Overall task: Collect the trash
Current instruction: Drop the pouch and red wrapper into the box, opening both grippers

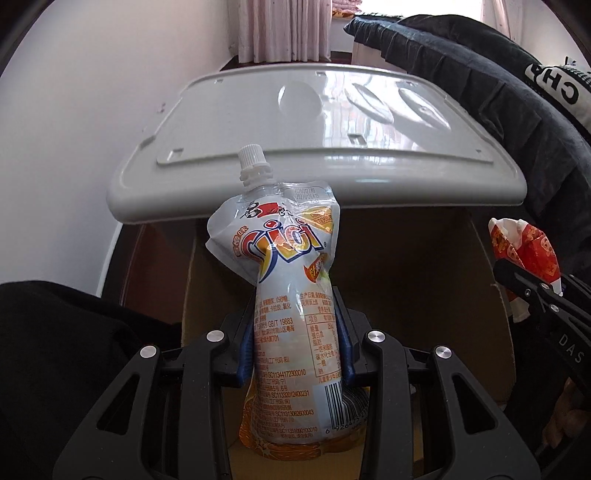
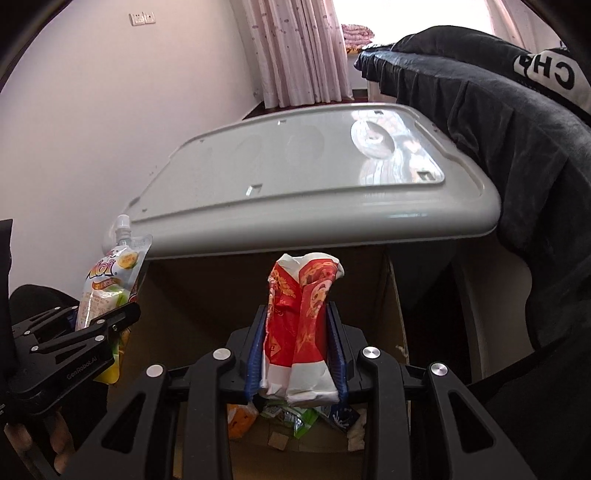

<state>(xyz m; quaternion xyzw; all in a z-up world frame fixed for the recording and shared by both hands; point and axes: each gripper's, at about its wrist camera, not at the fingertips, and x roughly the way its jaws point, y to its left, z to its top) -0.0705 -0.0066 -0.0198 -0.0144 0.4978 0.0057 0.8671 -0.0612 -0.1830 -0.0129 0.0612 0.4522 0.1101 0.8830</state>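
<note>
Grey plastic slab (image 1: 317, 122), glossy and moulded with shallow round dimples, spread across the middle of both views like a tray or lid, its top mirroring window light. Beneath its near edge, open cardboard box (image 2: 395, 295) with brown walls and a raised flap on the right. On the box floor, seen from the right wrist: scraps of wrappers (image 2: 291, 417) in orange, green and blue, plus small white bits. Behind, pale lilac wall (image 1: 74, 129) bearing a white socket plate (image 2: 141, 17); pink patterned curtains (image 2: 299, 51) hanging beside a bright window. Draped over the right side, dark jacket (image 1: 498, 92) with a white band carrying black letters.

Left gripper (image 1: 295, 339) clamped on a white spouted drink pouch (image 1: 284, 280), blue pads pressing its waist, screw cap upward, orange and red print facing the camera; pouch held above the box opening. Right gripper (image 2: 297, 350) pinched on a crumpled red and white wrapper (image 2: 303, 314), standing upright between the blue pads, likewise over the box and above the scraps. Each tool visible at the edge of the other's view, side by side, apart. Fingers of a hand (image 2: 55, 435) glimpsed under the left tool.
</note>
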